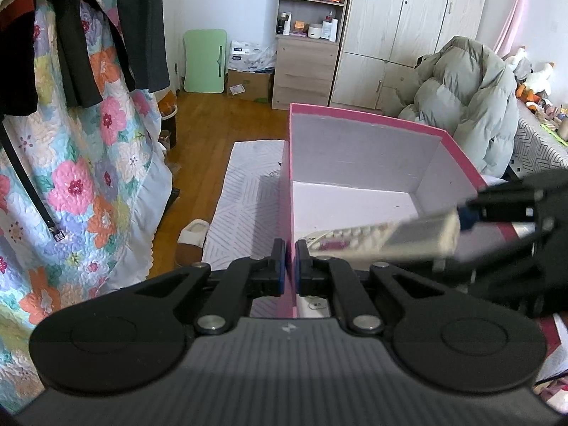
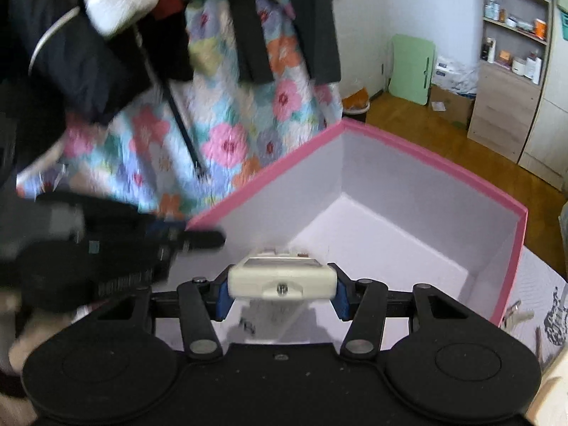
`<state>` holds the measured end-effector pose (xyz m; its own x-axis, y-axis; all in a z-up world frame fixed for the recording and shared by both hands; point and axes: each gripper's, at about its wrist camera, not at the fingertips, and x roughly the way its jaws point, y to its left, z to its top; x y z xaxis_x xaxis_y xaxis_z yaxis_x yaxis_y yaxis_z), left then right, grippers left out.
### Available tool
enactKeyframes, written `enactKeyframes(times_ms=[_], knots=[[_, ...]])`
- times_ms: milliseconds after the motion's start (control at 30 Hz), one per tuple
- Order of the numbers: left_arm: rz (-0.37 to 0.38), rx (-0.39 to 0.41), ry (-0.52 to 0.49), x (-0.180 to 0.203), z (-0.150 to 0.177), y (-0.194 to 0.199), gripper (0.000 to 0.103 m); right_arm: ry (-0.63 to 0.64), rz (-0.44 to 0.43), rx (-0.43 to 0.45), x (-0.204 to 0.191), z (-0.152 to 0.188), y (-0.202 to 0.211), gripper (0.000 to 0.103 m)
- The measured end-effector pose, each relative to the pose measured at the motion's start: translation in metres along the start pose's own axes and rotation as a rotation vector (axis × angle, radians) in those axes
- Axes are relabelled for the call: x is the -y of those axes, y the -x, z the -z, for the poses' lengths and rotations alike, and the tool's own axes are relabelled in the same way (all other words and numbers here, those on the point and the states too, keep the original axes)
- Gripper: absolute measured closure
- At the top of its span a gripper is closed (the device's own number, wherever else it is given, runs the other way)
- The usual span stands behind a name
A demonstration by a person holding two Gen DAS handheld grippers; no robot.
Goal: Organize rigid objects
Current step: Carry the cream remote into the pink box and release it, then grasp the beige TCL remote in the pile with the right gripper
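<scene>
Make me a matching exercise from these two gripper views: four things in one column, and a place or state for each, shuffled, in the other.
1. left gripper
2. right gripper
3. remote control
4. pink box

A. held above the box's inside
B. open-topped, white inside
C. clamped on the box's wall
D. closed on the cream device

Pairs: 1-C, 2-D, 3-A, 4-B
</scene>
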<state>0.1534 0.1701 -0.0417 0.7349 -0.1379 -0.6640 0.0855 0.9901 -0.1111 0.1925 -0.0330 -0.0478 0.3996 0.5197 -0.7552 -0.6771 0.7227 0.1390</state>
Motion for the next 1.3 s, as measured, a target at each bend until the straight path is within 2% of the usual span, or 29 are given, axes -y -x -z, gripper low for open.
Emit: enactKeyframes(times_ms=[200,267,467,567,633,767,833,900,1067,1100,1133,1200,1300], knots=[[0.002,-0.002,0.005,-0.001,0.000,0.000,0.098,0.030,0.156,0.000,-0.009,0.004,-0.009,0.045],[0.003,-0.002,0.006,-0.001,0.000,0.000,0.098,0.019,0.158,-0.021,-0.010,0.000,-0.014,0.045],[0.008,-0.005,0.014,-0.003,0.000,0.000,0.098,-0.129,0.070,-0.158,-0.004,-0.003,-0.034,0.043],[0.011,-0.006,0.017,-0.004,0.000,0.000,0.099,-0.228,-0.043,-0.172,0.010,-0.001,-0.035,0.043],[0.014,-0.003,0.023,-0.005,0.000,0.001,0.098,-0.278,-0.124,-0.180,0.016,0.000,-0.037,0.047],[0.016,-0.003,0.022,-0.006,0.001,0.001,0.098,-0.330,-0.180,-0.211,0.023,0.004,-0.038,0.047],[0.014,-0.002,0.019,-0.005,0.002,0.001,0.098,-0.321,-0.183,-0.182,0.028,0.006,-0.027,0.047],[0.007,0.001,0.010,-0.004,0.002,0.001,0.098,-0.265,-0.156,-0.142,0.031,0.003,-0.010,0.047],[-0.002,0.004,0.000,0.000,0.002,0.000,0.099,-0.144,-0.067,0.022,0.050,-0.005,0.054,0.045],[-0.004,0.004,-0.002,0.000,0.002,0.000,0.099,-0.143,-0.045,0.048,0.057,-0.006,0.064,0.042],[-0.005,0.004,-0.002,0.000,0.002,0.000,0.099,-0.134,0.001,0.073,0.062,-0.005,0.077,0.034],[-0.007,0.004,-0.002,0.000,0.002,0.000,0.099,-0.110,0.080,0.085,0.071,-0.006,0.091,0.030],[-0.018,0.005,-0.009,0.003,0.003,0.000,0.099,-0.137,0.176,0.038,0.098,-0.003,0.107,0.030]])
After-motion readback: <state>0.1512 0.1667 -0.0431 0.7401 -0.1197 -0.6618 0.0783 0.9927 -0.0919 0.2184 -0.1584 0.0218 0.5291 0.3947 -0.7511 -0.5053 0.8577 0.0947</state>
